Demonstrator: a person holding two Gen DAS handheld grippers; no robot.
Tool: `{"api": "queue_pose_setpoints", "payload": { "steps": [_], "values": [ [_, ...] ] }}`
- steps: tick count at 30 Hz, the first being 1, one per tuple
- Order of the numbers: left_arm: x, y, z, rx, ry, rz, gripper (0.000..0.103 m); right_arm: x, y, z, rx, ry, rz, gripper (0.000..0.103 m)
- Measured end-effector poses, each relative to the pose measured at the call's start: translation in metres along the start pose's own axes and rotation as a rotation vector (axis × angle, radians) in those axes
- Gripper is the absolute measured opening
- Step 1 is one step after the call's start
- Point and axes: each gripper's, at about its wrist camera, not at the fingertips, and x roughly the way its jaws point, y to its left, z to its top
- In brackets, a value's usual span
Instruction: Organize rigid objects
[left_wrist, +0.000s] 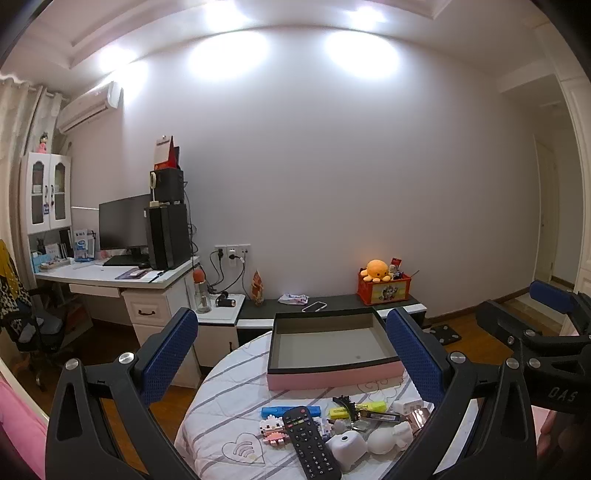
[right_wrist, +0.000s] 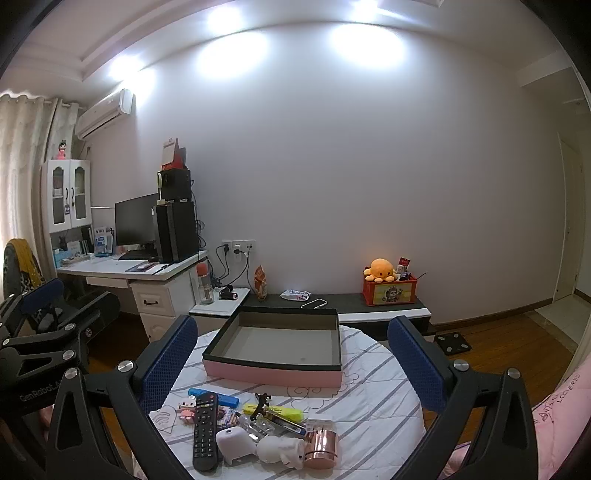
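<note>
A round table (left_wrist: 221, 410) (right_wrist: 373, 398) under a striped white cloth carries a pink box (left_wrist: 334, 378) (right_wrist: 273, 373) with a dark rim, empty inside. In front of it lie small items: a black remote (left_wrist: 312, 443) (right_wrist: 205, 432), a blue bar (left_wrist: 275, 411) (right_wrist: 218, 397), a yellow highlighter (left_wrist: 373, 407) (right_wrist: 277, 411), white figurines (left_wrist: 388, 437) (right_wrist: 280, 448), a white holder (left_wrist: 345, 446) (right_wrist: 234, 443), a rose-gold cylinder (right_wrist: 322, 445) and block toys (left_wrist: 271, 428). My left gripper (left_wrist: 291, 354) and right gripper (right_wrist: 291, 354) both hang open above the pile, holding nothing.
A low dark shelf (right_wrist: 351, 299) behind the table bears a phone (right_wrist: 314, 303) and a red crate (right_wrist: 389, 291) with an orange plush. A white desk (left_wrist: 114, 277) with monitor and computer stands at the left. Wooden floor lies to the right.
</note>
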Motion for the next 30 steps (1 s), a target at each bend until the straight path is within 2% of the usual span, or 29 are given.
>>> {"api": "queue_pose_setpoints", "payload": {
  "steps": [30],
  "values": [
    [-0.0076,0.0083,0.0012,0.003,-0.009,0.021,0.103,0.0023,0.0025,-0.0007,-0.025,0.006,0.005,0.103]
  ]
}}
